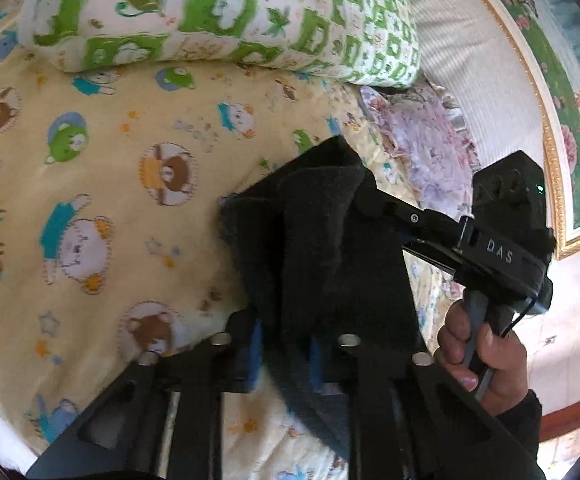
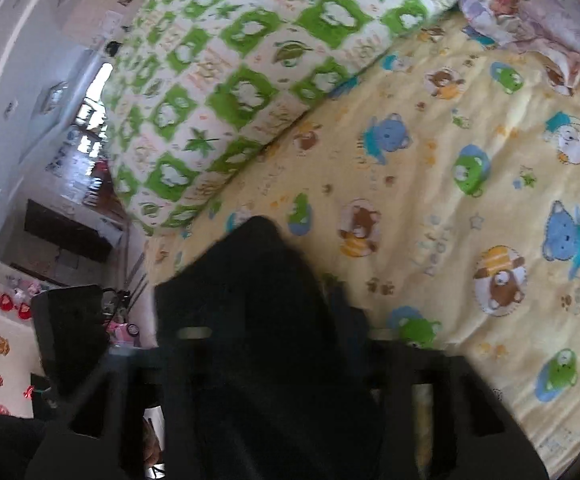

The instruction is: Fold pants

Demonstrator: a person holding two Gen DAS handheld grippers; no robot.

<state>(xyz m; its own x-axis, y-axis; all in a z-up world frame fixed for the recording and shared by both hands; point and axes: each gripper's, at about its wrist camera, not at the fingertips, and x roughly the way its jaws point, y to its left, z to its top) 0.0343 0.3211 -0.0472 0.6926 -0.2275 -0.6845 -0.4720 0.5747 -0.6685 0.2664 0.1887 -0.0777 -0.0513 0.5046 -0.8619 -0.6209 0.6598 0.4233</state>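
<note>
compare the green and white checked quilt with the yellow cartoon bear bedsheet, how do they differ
The green and white checked quilt is bunched into a thick, puffy roll, while the yellow cartoon bear bedsheet lies spread flat. The quilt shows green squares with white shapes and leaves; the bedsheet shows scattered bears in brown, blue and green on pale yellow. The quilt rests on top, the bedsheet underneath it. Both are soft printed bedding on the same bed.

One pair of dark pants [image 1: 313,248] hangs above one yellow bear-print bedsheet [image 1: 110,208]. Two grippers grip it: the left gripper [image 1: 286,344] and the right gripper [image 1: 369,196]. Beyond the pants lie one green-and-white quilt [image 1: 218,16] and one lilac floral pillow [image 1: 421,140]. One gold-framed picture [image 1: 569,120] hangs beyond the pillow.
</note>
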